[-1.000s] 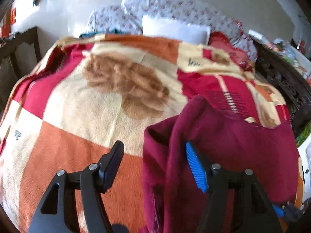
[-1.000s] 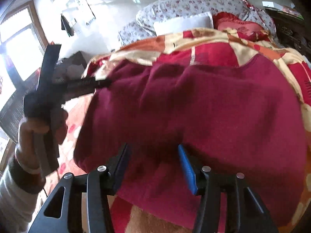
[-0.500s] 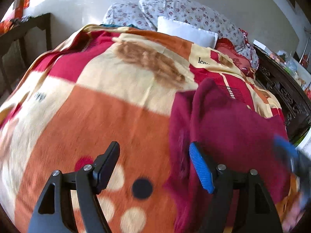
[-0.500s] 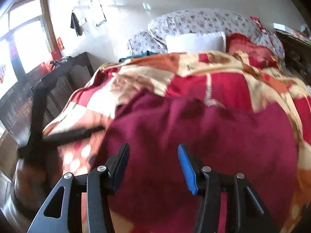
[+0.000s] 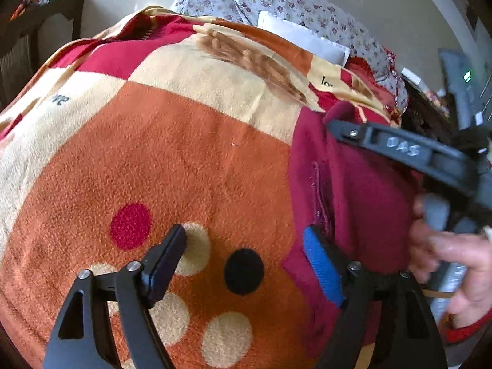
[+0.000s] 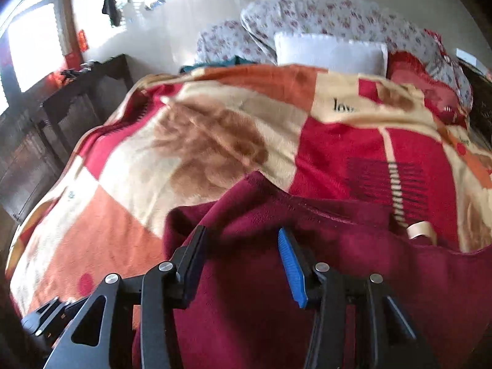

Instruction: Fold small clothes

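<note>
Item: maroon garment [image 6: 323,246], lying on the blanket [image 5: 172,153] at the bed's near right. I judge folding barely begun; it lies bunched with no crisp crease. Long axis seems to run near-to-far, though I can't be sure. My left hand-held gripper [image 5: 246,255] and right hand-held gripper [image 6: 243,261]: both agape, gripping nothing

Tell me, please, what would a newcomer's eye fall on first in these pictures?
First the loud orange, cream and red blanket covering the whole bed, with a white pillow at its far end. Next the maroon garment lying at the near edge, with the open right gripper over it and the open left gripper at its left border.
</note>
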`<state>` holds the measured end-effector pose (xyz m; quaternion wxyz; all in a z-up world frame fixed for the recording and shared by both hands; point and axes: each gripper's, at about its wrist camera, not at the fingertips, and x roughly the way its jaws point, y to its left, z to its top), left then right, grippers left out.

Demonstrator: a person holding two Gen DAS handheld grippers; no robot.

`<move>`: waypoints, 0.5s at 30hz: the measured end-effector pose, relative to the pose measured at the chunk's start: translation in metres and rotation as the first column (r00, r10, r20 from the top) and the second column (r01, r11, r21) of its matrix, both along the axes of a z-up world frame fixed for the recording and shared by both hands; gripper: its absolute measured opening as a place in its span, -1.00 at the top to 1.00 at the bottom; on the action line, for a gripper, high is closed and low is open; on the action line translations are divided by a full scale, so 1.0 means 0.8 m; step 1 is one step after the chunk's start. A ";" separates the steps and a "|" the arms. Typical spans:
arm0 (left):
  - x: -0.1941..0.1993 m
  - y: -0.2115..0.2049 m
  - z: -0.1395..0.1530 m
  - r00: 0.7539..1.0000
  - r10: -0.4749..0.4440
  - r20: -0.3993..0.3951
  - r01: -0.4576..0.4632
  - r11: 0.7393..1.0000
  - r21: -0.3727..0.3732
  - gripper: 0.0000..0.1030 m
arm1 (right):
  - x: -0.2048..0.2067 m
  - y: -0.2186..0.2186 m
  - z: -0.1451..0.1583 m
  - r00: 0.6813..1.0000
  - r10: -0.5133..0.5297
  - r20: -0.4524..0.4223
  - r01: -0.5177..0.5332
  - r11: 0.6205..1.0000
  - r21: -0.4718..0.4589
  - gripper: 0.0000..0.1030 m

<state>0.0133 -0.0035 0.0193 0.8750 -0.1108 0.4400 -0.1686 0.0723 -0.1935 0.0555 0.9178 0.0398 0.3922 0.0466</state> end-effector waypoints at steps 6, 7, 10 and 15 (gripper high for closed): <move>-0.003 0.004 -0.001 1.000 0.005 0.001 -0.005 1.000 -0.022 -0.57 | 0.002 -0.013 -0.011 0.999 0.000 0.033 -0.002 0.998 0.065 -0.05; -0.003 0.004 0.000 1.000 0.005 0.000 -0.005 1.000 -0.029 -0.57 | 0.001 -0.013 -0.012 0.999 0.005 0.042 -0.008 0.998 0.066 -0.08; -0.003 0.008 0.002 1.000 0.001 0.003 -0.001 0.998 -0.069 -0.58 | -0.002 -0.018 -0.016 0.997 0.014 0.074 -0.022 0.995 0.102 -0.13; -0.002 0.012 0.007 0.999 -0.007 0.032 0.011 0.989 -0.149 -0.75 | -0.004 -0.026 -0.018 0.995 0.038 0.096 -0.055 0.984 0.172 -0.27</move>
